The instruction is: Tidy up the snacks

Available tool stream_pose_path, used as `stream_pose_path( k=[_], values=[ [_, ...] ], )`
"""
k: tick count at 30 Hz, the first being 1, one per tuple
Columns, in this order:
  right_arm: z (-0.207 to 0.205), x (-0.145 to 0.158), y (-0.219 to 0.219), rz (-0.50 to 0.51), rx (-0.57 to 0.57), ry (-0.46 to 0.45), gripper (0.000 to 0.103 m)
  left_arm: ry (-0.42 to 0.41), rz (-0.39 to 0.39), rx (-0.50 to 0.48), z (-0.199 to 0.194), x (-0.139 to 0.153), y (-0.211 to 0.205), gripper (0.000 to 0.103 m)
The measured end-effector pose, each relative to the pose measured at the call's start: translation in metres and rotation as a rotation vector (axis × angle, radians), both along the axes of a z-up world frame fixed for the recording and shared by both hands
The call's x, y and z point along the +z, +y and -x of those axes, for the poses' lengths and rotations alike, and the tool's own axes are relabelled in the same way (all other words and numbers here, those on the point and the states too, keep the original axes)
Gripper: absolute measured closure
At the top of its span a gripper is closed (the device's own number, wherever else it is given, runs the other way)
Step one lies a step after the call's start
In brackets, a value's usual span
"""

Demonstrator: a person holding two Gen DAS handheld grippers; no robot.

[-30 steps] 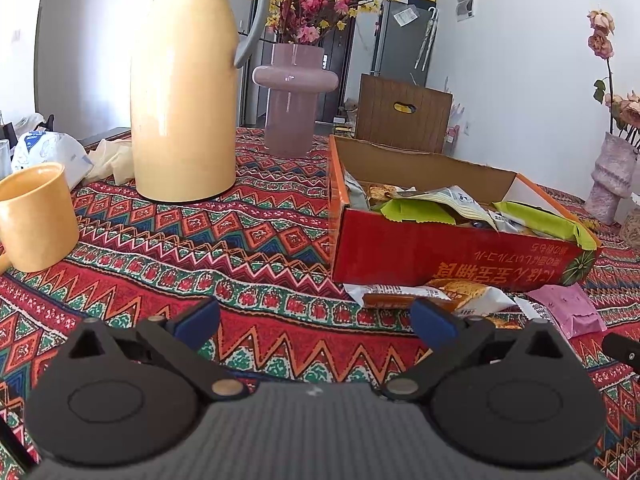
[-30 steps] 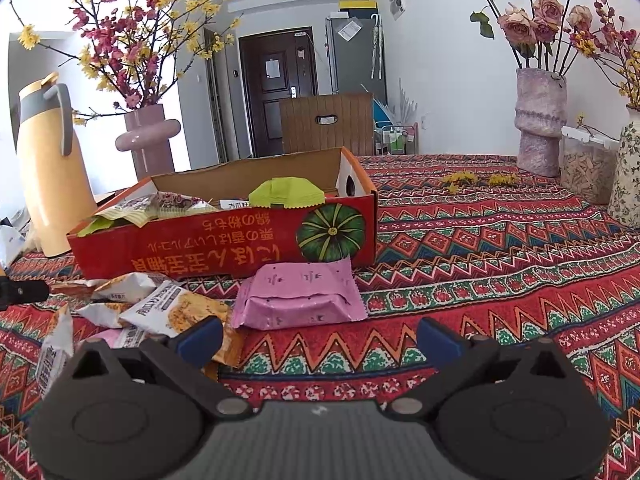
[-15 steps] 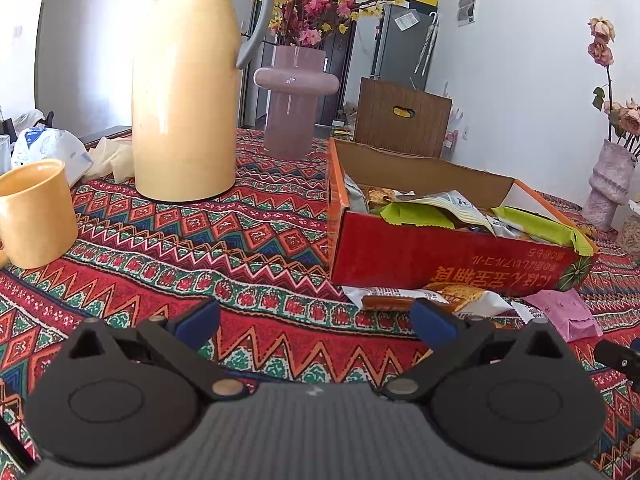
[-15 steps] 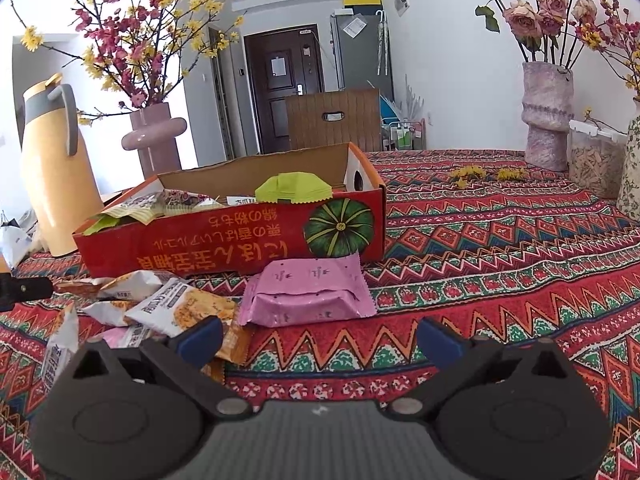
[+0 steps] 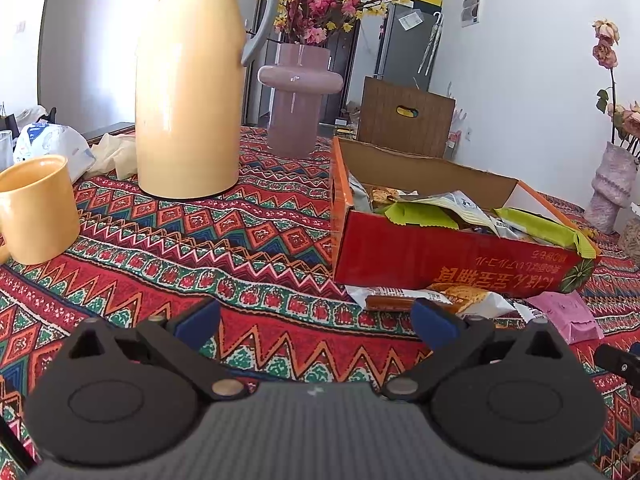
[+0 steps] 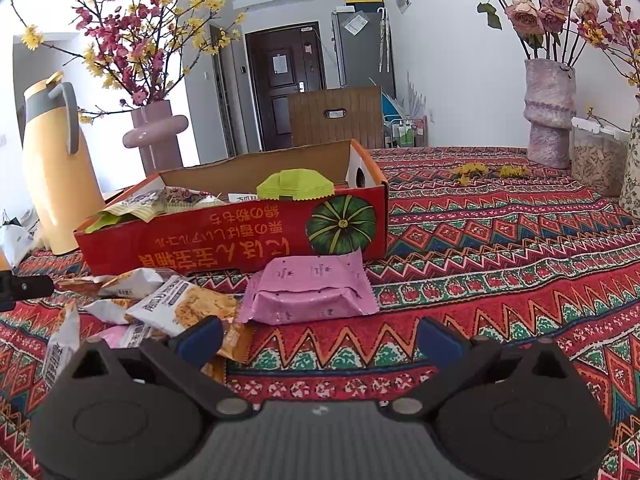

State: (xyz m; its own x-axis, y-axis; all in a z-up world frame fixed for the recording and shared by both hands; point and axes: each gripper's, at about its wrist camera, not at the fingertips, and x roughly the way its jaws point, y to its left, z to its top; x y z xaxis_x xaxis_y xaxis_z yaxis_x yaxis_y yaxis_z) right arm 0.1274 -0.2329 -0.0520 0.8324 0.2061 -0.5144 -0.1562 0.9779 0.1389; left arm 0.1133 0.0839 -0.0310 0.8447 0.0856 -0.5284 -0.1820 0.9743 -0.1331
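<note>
Closer now than 1 second ago — right gripper [image 6: 320,334] spread, empty, nearing pink packet [image 6: 310,294] mid-frame; left gripper [image 5: 316,320] spread, empty, facing red box [image 5: 452,256] at right.

Both cameras sit low over the patterned tablecloth [image 5: 256,240], each looking forward along its own fingers. The left view faces the red box [image 5: 440,256] from its left end, the right view [image 6: 224,240] from near its long side. Both share the box, pink packet [image 6: 312,292] and yellow thermos [image 5: 188,92].
</note>
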Motion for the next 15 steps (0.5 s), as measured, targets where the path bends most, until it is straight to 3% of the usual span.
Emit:
stream_pose_path(
  k=[8, 11, 15],
  values=[
    [0.002, 0.002, 0.004, 0.026, -0.005, -0.007, 0.000, 0.002, 0.015, 0.006, 0.000, 0.000, 0.002, 0.000],
    [0.003, 0.009, 0.011, -0.007, 0.034, -0.003, 0.000, 0.004, 0.019, 0.005, 0.000, 0.000, 0.002, 0.000],
    [-0.003, 0.017, 0.029, 0.021, 0.062, -0.016, 0.000, 0.003, 0.027, 0.009, 0.000, 0.000, 0.003, 0.000]
  ],
)
